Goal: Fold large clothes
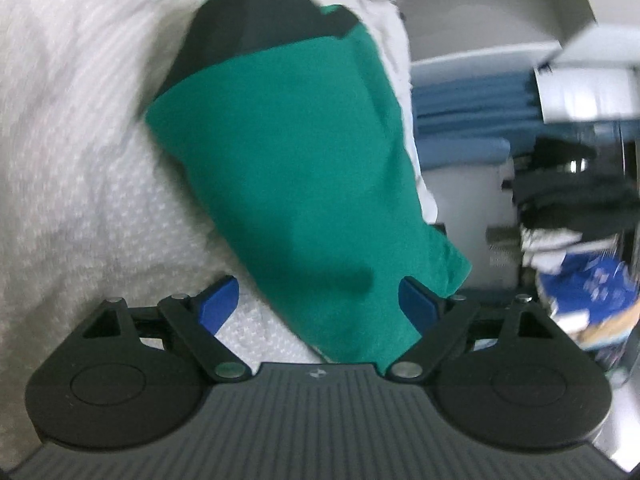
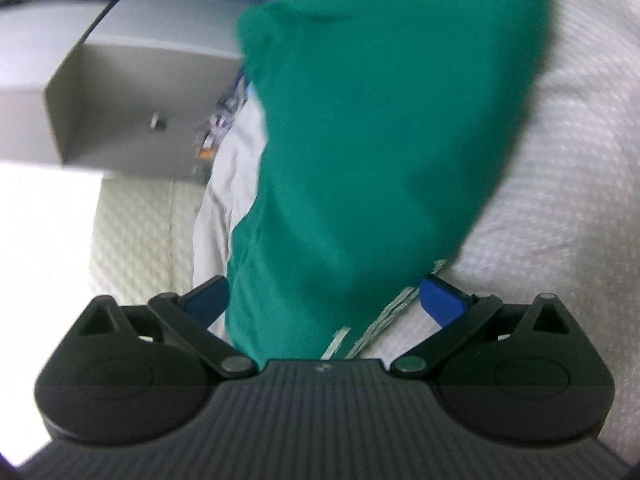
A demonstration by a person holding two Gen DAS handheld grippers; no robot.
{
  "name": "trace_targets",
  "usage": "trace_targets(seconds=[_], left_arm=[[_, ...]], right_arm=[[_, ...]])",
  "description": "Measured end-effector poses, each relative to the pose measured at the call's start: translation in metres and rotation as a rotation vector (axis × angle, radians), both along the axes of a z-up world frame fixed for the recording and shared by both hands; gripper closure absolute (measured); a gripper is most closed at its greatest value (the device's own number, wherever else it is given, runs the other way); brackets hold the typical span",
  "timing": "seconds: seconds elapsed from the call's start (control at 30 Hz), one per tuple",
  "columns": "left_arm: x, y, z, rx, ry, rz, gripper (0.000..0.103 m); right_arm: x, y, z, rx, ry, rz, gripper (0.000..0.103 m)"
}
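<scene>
With both claws spread wide and gripping nothing, left claw (image 1: 318, 304) and right claw (image 2: 324, 300) flank a green garment (image 1: 296, 184), folded narrow on a white bed (image 1: 80, 184), running toward twelve o'clock; next, probably another fold from the near end.

likely a bedroom: white quilted bedding (image 1: 80, 200), grey drawer (image 2: 132, 92), clothes piles (image 1: 568, 200)
</scene>
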State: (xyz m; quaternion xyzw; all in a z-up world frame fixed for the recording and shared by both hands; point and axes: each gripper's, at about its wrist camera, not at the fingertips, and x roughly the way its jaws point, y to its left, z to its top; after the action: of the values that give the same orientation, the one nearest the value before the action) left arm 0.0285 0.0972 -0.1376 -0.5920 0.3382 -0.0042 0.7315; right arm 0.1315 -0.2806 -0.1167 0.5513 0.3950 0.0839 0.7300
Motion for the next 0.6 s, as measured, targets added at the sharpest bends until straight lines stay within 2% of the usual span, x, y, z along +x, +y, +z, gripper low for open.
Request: trace_targets(seconds=[0.1, 0.2, 0.3, 0.37, 0.43, 0.47, 0.53, 0.57, 0.6], left_arm=[[0.001, 0.008, -0.012, -0.083, -0.009, 0.052, 0.012], [0.004, 0.014, -0.026, -0.138, 0.007, 0.106, 0.013], [0.008, 0.019, -0.027, -0.124, -0.010, 0.151, 0.014], [0.012, 0.021, -0.023, -0.061, -0.025, 0.170, 0.027], [0.018, 0.022, -0.020, -0.001, -0.015, 0.165, 0.048], [0.021, 0.021, -0.016, 0.035, -0.016, 0.156, 0.054], [0.021, 0.017, -0.005, 0.111, -0.046, 0.144, 0.074], [0.021, 0.014, 0.003, 0.153, -0.066, 0.139, 0.077], [0.019, 0.013, 0.009, 0.186, -0.084, 0.140, 0.086]], right_arm=[[0.002, 0.001, -0.011, 0.036, 0.032, -0.040, 0.000], [0.007, 0.000, -0.016, -0.015, 0.034, -0.093, 0.001], [0.015, -0.002, -0.020, -0.022, 0.034, -0.140, 0.003], [0.017, -0.001, -0.020, -0.048, 0.033, -0.157, 0.017], [0.016, -0.004, -0.018, -0.081, 0.037, -0.154, 0.035], [0.016, -0.005, -0.017, -0.087, 0.030, -0.151, 0.040], [0.015, -0.005, -0.011, -0.128, 0.000, -0.130, 0.058], [0.015, -0.003, -0.007, -0.158, -0.019, -0.113, 0.062], [0.014, -0.004, -0.002, -0.186, -0.041, -0.098, 0.069]])
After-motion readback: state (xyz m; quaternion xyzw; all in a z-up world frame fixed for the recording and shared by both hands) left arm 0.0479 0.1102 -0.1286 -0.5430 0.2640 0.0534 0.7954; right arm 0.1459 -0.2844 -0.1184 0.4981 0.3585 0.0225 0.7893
